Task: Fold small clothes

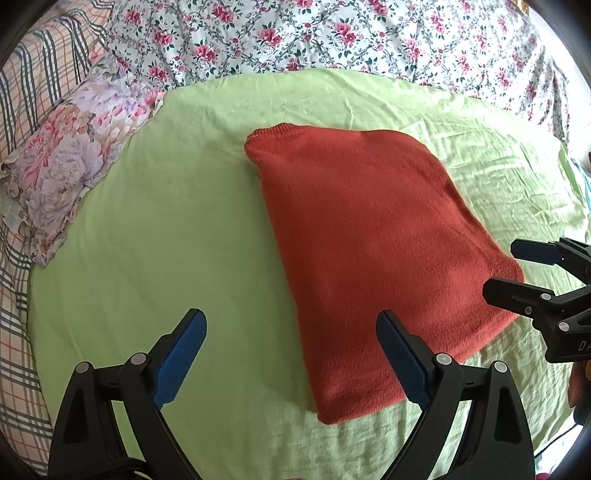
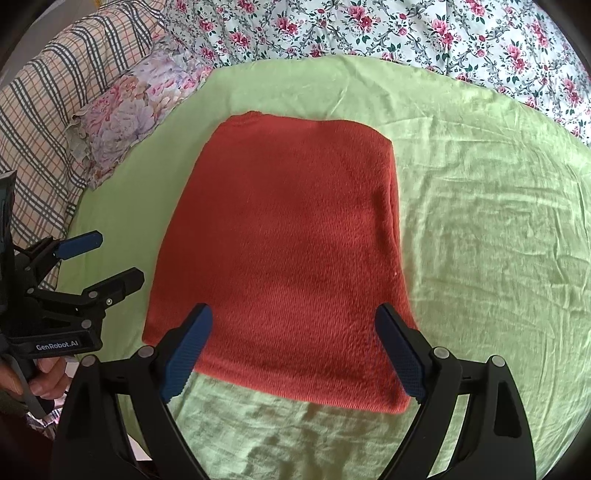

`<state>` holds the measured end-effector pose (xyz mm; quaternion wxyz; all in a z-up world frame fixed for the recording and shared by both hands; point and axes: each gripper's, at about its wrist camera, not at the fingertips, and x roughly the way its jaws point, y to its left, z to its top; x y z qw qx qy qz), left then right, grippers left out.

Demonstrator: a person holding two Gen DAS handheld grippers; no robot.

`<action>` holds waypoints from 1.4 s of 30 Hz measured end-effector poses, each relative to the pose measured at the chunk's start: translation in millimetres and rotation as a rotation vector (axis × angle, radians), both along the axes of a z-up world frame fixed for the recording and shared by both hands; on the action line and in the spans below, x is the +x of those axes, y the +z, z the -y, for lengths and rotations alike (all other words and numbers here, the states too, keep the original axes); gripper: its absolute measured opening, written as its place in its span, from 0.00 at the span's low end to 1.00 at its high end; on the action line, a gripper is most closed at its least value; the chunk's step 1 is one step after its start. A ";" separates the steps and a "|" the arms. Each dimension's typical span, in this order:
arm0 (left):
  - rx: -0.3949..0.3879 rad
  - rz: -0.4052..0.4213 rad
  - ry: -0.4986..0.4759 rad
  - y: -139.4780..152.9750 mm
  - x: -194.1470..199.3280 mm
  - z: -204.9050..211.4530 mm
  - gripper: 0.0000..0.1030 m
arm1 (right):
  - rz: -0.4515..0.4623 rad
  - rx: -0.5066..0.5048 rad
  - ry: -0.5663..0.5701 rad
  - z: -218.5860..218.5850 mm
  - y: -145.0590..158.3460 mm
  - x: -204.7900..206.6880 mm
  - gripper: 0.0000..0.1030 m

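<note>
Red knit sweater (image 2: 284,254) lay folded on the green sheet (image 2: 480,240); both left tongs (image 1: 290,354) and right tongs (image 2: 293,349) gaped, released; next fold needed matched corner grips.

The sweater (image 1: 373,236) (image 2: 291,236) is a plain rust red, with a fine knit ribbing and no print. It lies on a sheet (image 1: 184,206) (image 2: 480,221) of plain pale lime green. Beyond the sweater, the quilt (image 1: 332,33) (image 2: 369,29) is white with pink-red roses, dark green leaves and grey scrolls. Left of the sweater, the pillow (image 1: 70,162) (image 2: 125,114) carries large lilac and pink blooms on a pale ground. Further left of the sweater, a blanket (image 1: 33,74) (image 2: 48,122) is peach and cream, checked with dark grey-green and orange lines. The left gripper (image 1: 291,328) (image 2: 118,258) and the right gripper (image 2: 293,325) (image 1: 502,266) are both black, with blue pads (image 1: 181,358) (image 2: 188,354) textured in a fine grid.
</note>
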<state>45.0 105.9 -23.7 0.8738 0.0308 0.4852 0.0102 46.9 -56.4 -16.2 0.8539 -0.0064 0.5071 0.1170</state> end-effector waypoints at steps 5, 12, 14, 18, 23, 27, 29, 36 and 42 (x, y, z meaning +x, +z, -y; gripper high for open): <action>-0.007 -0.001 0.008 -0.2 5.6 3.2 0.91 | -0.007 0.008 0.007 0.5 -0.8 11.1 0.87; -0.012 -0.010 0.012 -2.2 13.9 5.8 0.91 | -0.026 0.018 0.006 3.8 -4.7 22.2 0.87; -0.013 -0.013 0.015 -3.0 16.5 6.2 0.92 | -0.031 0.022 0.002 6.2 -6.0 25.3 0.87; -0.017 -0.020 0.017 -4.7 20.2 7.6 0.92 | -0.037 0.028 -0.004 9.5 -7.3 28.9 0.87; -0.015 -0.027 0.014 -7.0 24.1 9.4 0.92 | -0.045 0.034 -0.011 11.6 -9.4 31.1 0.87; -0.017 -0.030 0.017 -8.4 24.8 10.2 0.92 | -0.049 0.036 -0.012 12.6 -10.3 33.5 0.87; -0.018 -0.031 0.019 -8.5 25.0 10.1 0.92 | -0.051 0.037 -0.009 13.6 -10.5 34.9 0.87; -0.018 -0.031 0.015 -8.8 25.9 10.7 0.92 | -0.052 0.039 -0.010 12.9 -10.6 35.6 0.87; -0.018 -0.031 0.014 -8.7 25.3 11.9 0.92 | -0.051 0.041 -0.011 13.2 -10.4 36.6 0.87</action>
